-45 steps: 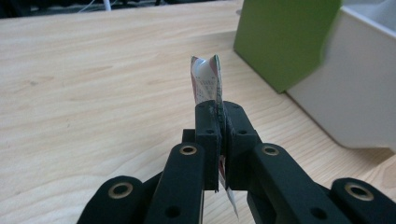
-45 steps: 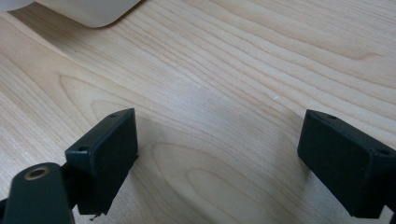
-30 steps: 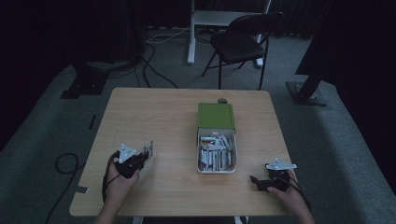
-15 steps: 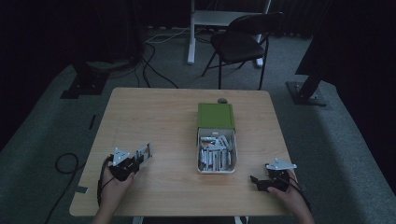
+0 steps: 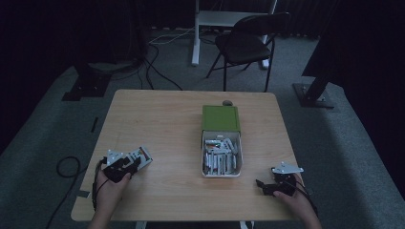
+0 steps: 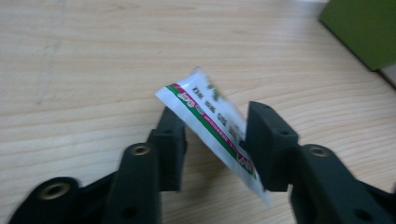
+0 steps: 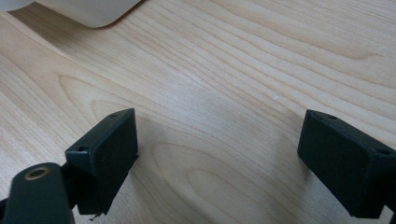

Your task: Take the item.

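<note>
A white sachet point(image 6: 205, 112) with green and red print lies tilted between the jaws of my left gripper point(image 6: 215, 140), low over the table. The jaws have just been opening. The sachet leans on the right-hand jaw, and a gap shows at the other jaw. In the high view the left gripper point(image 5: 137, 161) is at the table's near left with the sachet point(image 5: 142, 155) at its tip. At the near right, my right gripper point(image 5: 261, 185) rests open. Bare wood shows between the jaws of the right gripper point(image 7: 219, 158).
A white tray point(image 5: 239, 162) full of several sachets sits right of the table's middle, with its green lid point(image 5: 220, 118) just behind it. A small dark object point(image 5: 228, 102) lies near the far edge. A chair point(image 5: 248, 43) stands beyond the table.
The left hand has slid a little toward the near left and sunk toward the table. Its jaws have spread apart around the sachet. The right hand has stayed put.
</note>
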The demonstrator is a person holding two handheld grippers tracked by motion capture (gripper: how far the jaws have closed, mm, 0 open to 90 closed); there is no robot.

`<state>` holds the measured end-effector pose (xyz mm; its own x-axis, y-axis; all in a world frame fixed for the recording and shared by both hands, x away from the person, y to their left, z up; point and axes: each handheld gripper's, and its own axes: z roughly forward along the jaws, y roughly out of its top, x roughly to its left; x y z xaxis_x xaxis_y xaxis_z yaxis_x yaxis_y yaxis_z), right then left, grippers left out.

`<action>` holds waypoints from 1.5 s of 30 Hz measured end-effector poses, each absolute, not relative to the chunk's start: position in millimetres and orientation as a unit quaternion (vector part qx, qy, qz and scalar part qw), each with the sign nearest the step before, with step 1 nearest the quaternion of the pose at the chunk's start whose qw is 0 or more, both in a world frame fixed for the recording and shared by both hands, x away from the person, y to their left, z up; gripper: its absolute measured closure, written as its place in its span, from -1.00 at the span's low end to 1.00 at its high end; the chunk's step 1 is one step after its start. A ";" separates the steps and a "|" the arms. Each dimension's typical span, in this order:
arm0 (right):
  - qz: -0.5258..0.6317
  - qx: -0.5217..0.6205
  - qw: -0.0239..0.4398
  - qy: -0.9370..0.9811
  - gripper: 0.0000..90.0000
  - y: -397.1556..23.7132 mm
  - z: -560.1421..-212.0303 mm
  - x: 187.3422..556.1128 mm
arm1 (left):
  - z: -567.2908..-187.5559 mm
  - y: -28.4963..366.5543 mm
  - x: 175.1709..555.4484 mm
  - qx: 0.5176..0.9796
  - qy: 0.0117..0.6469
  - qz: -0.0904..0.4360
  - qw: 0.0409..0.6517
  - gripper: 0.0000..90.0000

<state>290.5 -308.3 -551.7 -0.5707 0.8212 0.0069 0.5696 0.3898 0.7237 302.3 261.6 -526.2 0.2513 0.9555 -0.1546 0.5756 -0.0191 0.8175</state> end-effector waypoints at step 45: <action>0.351 0.428 0.179 0.814 -0.74 -308.3 -551.6 290.8 | -520.5 215.0 290.8 0.726 0.421 0.196 0.507 -0.34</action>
<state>290.8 -308.3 -551.6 -0.5701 0.8215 0.0086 0.5700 0.3880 0.7242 290.8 215.0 -520.5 0.5693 0.8097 -0.1422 0.4120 -0.1314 0.9016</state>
